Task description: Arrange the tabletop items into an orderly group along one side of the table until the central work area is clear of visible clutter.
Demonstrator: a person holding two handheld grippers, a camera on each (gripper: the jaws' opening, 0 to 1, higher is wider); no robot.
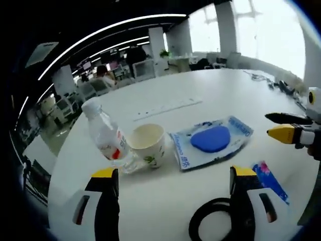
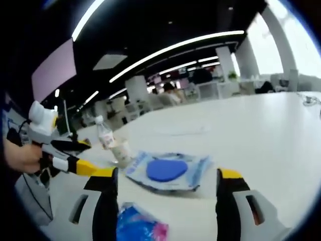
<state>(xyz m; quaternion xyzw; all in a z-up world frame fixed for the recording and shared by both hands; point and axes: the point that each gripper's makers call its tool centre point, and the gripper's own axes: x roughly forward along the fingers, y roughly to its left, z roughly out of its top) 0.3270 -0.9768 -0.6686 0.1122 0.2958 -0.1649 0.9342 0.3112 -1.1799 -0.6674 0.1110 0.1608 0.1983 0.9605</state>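
Now left tool wide apart, cup just ahead; right tool wide, packet, perhaps wipes, between jaws.

blue print on clear pouch, bottle label, both illegible

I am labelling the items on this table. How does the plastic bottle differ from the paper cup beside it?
The plastic bottle is clear, capped and narrow, with a red-and-white label; the paper cup is cream, opaque, wide and open at its top. The bottle is taller and, in the left gripper view, leans away from the cup. Both stand close together on the white table.
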